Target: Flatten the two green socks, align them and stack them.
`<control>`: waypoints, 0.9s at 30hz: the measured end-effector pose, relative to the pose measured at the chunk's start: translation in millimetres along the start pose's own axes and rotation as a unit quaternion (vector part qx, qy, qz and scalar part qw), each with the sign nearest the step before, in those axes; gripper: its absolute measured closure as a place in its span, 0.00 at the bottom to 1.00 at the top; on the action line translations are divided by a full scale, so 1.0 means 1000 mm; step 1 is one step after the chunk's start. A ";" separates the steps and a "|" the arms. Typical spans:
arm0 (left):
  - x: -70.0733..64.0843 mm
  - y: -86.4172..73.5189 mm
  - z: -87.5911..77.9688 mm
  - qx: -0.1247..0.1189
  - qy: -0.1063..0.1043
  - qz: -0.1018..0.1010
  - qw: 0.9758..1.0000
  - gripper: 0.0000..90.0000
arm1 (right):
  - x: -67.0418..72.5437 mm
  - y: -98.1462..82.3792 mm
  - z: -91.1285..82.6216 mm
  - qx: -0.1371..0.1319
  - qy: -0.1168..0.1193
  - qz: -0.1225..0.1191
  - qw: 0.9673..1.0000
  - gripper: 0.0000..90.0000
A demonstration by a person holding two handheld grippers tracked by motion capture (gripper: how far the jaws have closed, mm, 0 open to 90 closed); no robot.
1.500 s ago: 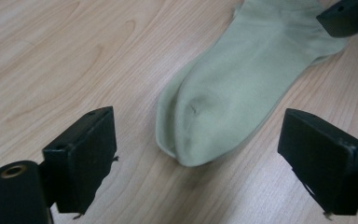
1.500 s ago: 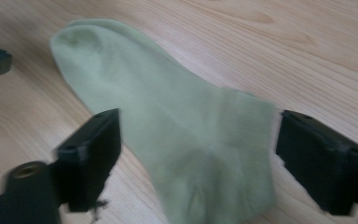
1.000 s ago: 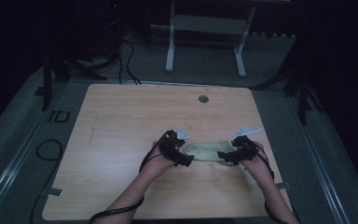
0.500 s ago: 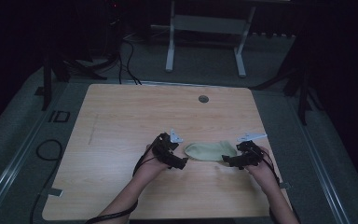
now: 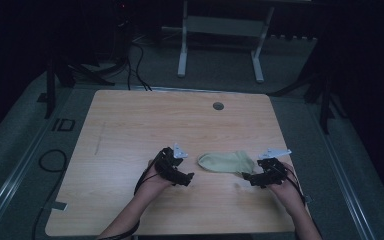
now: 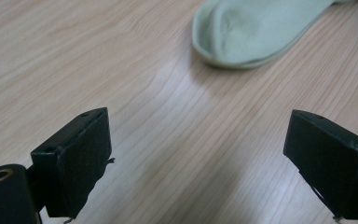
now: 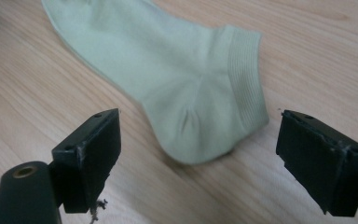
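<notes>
Both tools have let go: left tool [image 5: 190,176] and right tool [image 5: 247,176] gape wide beside the sock [image 5: 227,162].

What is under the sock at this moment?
The sock lies flat on the bare wooden table, with no bulge suggesting anything beneath; the wood it covers is hidden. Both tongs, left and right, stand open and apart from it.

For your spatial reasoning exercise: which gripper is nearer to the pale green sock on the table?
Right. The right gripper sits just off the sock's cuff and heel end, jaws open. The left gripper is open too, a wider stretch of bare table from the toe.
</notes>
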State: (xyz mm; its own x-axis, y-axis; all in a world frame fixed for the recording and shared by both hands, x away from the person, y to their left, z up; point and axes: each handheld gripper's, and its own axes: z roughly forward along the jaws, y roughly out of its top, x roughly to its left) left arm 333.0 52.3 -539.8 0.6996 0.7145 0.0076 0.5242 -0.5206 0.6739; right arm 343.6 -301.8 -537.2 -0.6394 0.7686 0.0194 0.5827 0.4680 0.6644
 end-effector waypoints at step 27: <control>0.015 -0.037 -0.010 -0.010 0.011 -0.034 0.999 0.08 | -0.010 -0.052 -0.021 -0.042 -0.018 0.052 0.998 0.15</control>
State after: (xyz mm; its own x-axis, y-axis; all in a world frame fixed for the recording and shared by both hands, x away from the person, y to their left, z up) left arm 319.4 86.7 -557.3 0.6511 0.7587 -0.0221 0.5600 -0.4605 0.6887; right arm 309.4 -343.0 -556.1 -0.5590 0.8266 0.0650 0.5996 0.3489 0.7202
